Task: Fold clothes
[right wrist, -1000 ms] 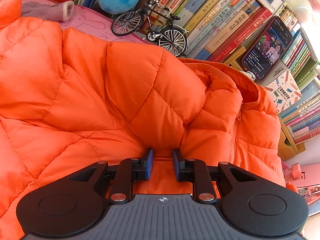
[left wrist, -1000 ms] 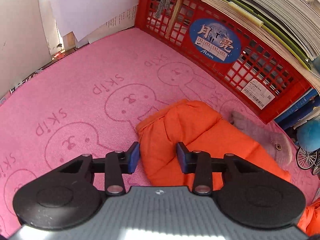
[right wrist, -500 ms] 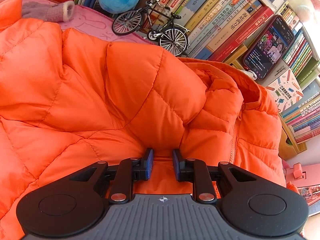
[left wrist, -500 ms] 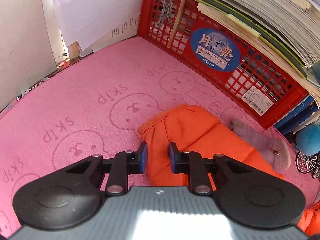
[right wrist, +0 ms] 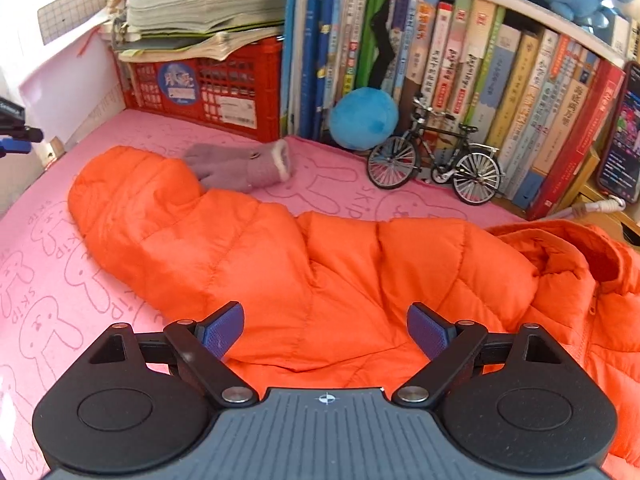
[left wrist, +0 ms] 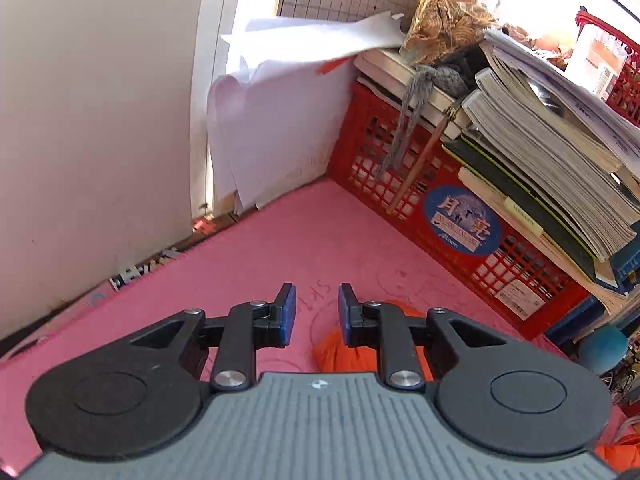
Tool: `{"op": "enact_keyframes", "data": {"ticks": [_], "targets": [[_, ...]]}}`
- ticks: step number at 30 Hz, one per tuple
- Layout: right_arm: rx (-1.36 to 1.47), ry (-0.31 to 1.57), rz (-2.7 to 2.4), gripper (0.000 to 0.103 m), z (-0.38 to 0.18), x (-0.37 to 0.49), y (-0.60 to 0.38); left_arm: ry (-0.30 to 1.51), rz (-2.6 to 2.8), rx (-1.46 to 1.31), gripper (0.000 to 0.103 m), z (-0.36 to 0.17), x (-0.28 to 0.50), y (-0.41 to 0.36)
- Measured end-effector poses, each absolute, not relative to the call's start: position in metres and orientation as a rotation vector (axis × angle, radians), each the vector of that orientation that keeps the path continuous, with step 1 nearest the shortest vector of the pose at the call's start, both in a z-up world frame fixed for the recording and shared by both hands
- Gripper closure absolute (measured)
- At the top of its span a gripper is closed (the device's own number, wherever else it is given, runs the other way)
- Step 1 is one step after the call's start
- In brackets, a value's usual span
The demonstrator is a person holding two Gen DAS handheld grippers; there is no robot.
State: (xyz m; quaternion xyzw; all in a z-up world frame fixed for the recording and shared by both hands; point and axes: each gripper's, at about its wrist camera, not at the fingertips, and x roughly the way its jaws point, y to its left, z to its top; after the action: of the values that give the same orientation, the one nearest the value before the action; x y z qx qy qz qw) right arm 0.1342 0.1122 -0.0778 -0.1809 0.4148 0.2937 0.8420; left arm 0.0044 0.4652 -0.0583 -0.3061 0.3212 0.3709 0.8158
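Observation:
An orange puffer jacket (right wrist: 320,264) lies across the pink mat (right wrist: 40,280). Its sleeve (right wrist: 132,200) stretches to the left and its hood (right wrist: 560,256) is bunched at the right. My right gripper (right wrist: 326,332) hovers over the jacket's body. Its jaws are opening wide and the pads are clear of the fabric. My left gripper (left wrist: 317,312) hangs above the mat, jaws opening a little with only the mat showing between them. The orange sleeve end (left wrist: 332,350) lies just below its right finger, not gripped.
A grey glove (right wrist: 240,168) lies by the sleeve. A red crate (left wrist: 440,208) under stacked books (left wrist: 560,148) borders the mat at the back. A blue plush ball (right wrist: 362,118), a model bicycle (right wrist: 436,160) and a phone (right wrist: 620,132) stand before a row of books. A wall (left wrist: 100,120) is on the left.
The left gripper closed over the sleeve end, then parted and lifted off it, with its view tilting up. The right gripper let go of the jacket fold, opened wide and rose.

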Motion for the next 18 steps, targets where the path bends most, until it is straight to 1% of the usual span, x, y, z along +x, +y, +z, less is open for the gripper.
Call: {"op": "enact_keyframes", "data": {"ticks": [2, 3, 4, 6, 7, 8, 9, 10, 12, 14, 15, 16, 17, 18], "targets": [[-0.47, 0.835, 0.709, 0.008, -0.083, 0.118, 0.136, 0.744, 0.773, -0.682, 0.069, -0.075, 0.011, 0.46], [-0.522, 0.806, 0.755, 0.006, -0.086, 0.109, 0.149, 0.766, 0.769, -0.703, 0.063, -0.083, 0.014, 0.458], [-0.582, 0.763, 0.8, 0.003, -0.089, 0.1, 0.163, 0.782, 0.765, -0.727, 0.046, -0.09, 0.018, 0.457], [-0.685, 0.678, 0.876, 0.0, -0.097, 0.082, 0.192, 0.813, 0.764, -0.771, 0.028, -0.101, 0.028, 0.457], [-0.7, 0.67, 0.892, 0.0, -0.101, 0.08, 0.204, 0.827, 0.764, -0.785, 0.022, -0.105, 0.034, 0.457], [-0.714, 0.663, 0.907, 0.0, -0.105, 0.079, 0.215, 0.842, 0.764, -0.798, 0.019, -0.11, 0.039, 0.456], [-0.728, 0.655, 0.922, 0.0, -0.11, 0.077, 0.227, 0.856, 0.764, -0.812, 0.009, -0.114, 0.044, 0.456], [-0.728, 0.658, 0.927, 0.0, -0.113, 0.078, 0.236, 0.864, 0.759, -0.815, 0.003, -0.116, 0.048, 0.455], [-0.736, 0.655, 0.941, 0.0, -0.121, 0.079, 0.252, 0.873, 0.749, -0.811, 0.003, -0.116, 0.053, 0.453], [-0.752, 0.64, 0.968, 0.0, -0.127, 0.079, 0.266, 0.839, 0.726, -0.827, 0.005, -0.115, 0.047, 0.454], [-0.758, 0.629, 0.988, 0.0, -0.131, 0.078, 0.272, 0.811, 0.712, -0.849, 0.008, -0.115, 0.042, 0.456], [-0.764, 0.617, 1.007, 0.0, -0.135, 0.077, 0.278, 0.787, 0.704, -0.87, 0.016, -0.116, 0.038, 0.459], [-0.769, 0.604, 1.006, 0.0, -0.139, 0.077, 0.285, 0.775, 0.705, -0.877, 0.022, -0.117, 0.036, 0.462], [-0.773, 0.59, 1.004, 0.001, -0.144, 0.077, 0.292, 0.768, 0.709, -0.877, 0.032, -0.117, 0.036, 0.464]]}}
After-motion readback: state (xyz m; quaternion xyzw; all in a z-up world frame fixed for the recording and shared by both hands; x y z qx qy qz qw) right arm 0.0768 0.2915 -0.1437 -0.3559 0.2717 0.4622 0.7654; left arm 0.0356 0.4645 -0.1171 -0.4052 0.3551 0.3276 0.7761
